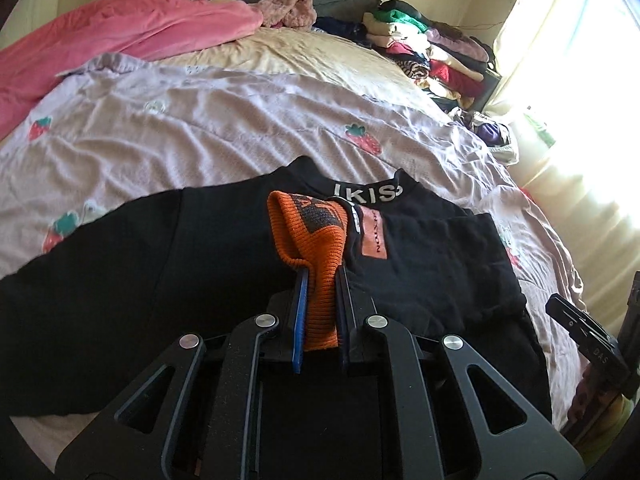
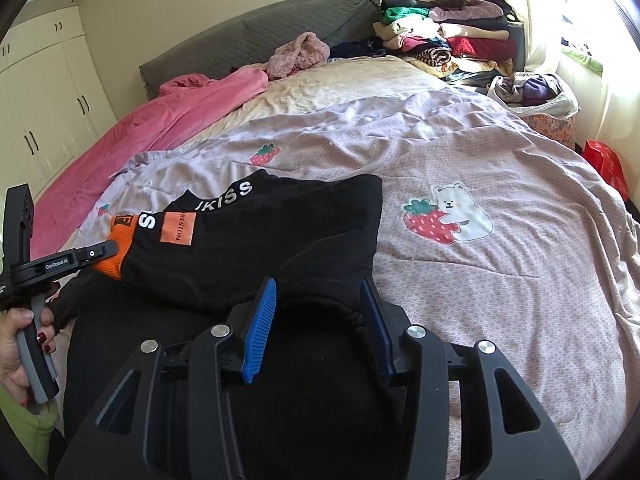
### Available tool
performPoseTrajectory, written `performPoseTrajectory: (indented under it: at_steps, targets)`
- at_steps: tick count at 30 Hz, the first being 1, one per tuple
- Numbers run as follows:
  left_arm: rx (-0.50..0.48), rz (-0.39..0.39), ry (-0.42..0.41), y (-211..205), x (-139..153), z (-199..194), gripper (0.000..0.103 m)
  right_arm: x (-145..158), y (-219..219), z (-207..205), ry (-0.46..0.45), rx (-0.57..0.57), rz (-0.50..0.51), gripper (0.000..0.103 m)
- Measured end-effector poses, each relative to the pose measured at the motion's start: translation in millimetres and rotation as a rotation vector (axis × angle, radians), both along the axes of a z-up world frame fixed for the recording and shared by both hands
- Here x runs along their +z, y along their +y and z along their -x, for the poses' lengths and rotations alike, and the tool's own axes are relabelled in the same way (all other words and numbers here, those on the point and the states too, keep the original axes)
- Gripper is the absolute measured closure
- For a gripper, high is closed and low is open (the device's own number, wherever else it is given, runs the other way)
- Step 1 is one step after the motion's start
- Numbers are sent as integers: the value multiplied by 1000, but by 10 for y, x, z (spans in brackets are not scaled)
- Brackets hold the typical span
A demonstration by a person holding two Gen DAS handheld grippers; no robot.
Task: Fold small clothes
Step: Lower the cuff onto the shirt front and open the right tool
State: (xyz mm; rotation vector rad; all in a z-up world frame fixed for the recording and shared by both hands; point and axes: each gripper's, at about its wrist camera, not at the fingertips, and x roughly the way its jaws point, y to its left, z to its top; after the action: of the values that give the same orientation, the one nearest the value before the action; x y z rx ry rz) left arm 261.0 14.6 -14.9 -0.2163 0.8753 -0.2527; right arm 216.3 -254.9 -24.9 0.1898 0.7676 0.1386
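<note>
Orange cuff (image 1: 316, 248) pinched in left tongs (image 1: 320, 276); right tongs (image 2: 320, 300) half-open astride black top (image 2: 260, 248), pink blanket (image 2: 160, 128) beyond.

pink blanket (image 2: 168, 120) and stacked clothes (image 2: 448, 40) lie on the bed (image 2: 500, 280).

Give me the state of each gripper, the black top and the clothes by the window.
Left gripper: shut on the orange cuff, lifted over the garment.
Right gripper: fingers apart, pinching nothing.
Black top: partly folded on the bedspread.
Clothes pile: stacked beside the window.
</note>
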Motion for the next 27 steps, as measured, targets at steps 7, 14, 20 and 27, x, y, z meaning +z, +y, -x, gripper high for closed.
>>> performPoseTrajectory:
  at_steps: [7, 14, 20, 27]
  targets:
    - [15, -14, 14, 95, -66, 10, 97, -55, 45, -26, 16, 11, 7, 59]
    - [30, -50, -6, 163, -16, 64, 94, -46, 82, -29, 19, 24, 24, 59]
    - [55, -53, -24, 294, 70, 138, 94, -42, 83, -18, 15, 26, 25, 53]
    - [-52, -80, -23, -62, 66, 149, 81, 20, 98, -46, 4, 22, 47, 49]
